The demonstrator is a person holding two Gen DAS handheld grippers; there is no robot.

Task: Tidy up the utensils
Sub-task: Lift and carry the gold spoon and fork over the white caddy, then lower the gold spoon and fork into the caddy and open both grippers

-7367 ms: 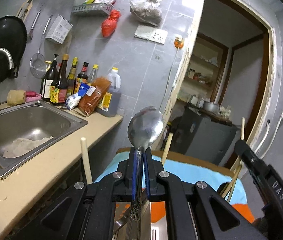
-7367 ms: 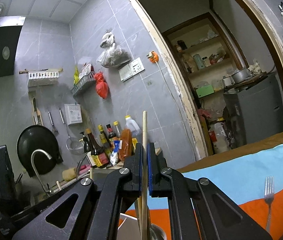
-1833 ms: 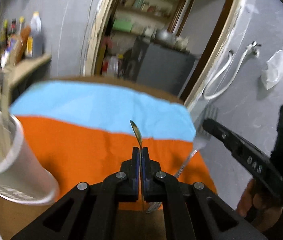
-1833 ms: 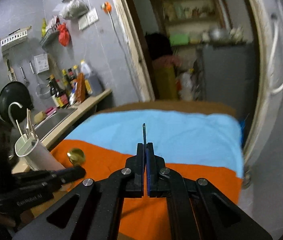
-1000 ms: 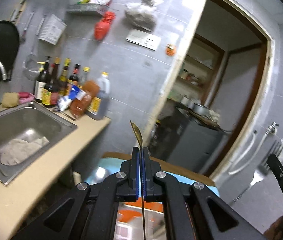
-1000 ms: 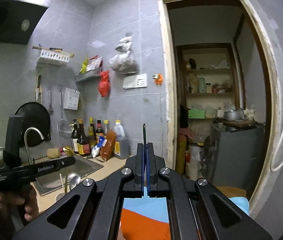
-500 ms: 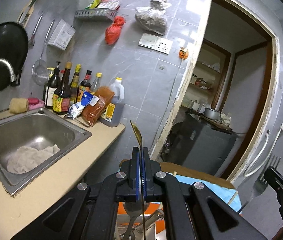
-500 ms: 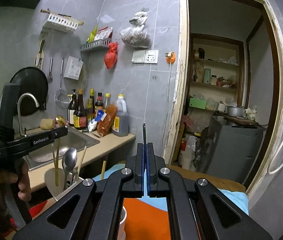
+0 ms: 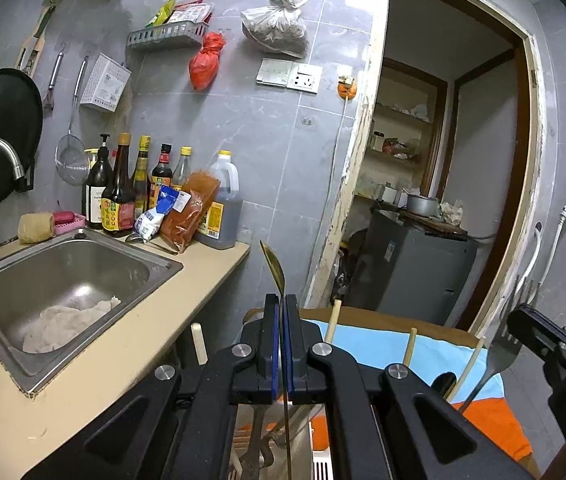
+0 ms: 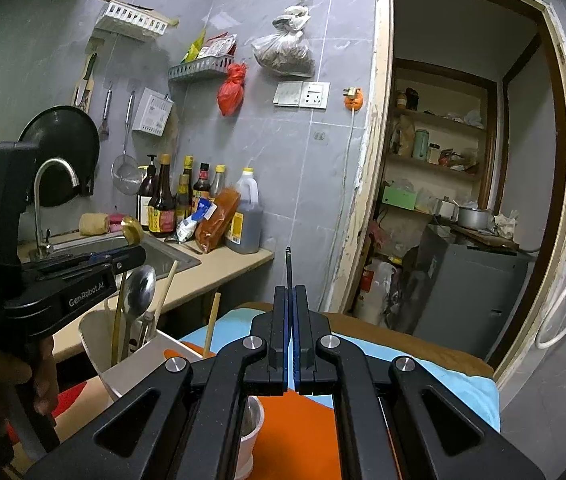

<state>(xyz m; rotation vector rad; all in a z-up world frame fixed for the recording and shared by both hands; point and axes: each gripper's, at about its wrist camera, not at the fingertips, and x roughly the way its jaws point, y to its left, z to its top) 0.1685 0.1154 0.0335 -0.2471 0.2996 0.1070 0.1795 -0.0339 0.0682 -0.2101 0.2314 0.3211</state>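
Left wrist view, left gripper (image 9: 281,312) clamped on slim brass-coloured spoon (image 9: 274,266), right gripper (image 10: 292,300) pinching steel fork (image 9: 504,354).

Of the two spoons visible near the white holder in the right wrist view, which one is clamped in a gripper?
The gold spoon: the left gripper has its jaws shut on its handle. The silver spoon stands loose in the white holder, bowl up.
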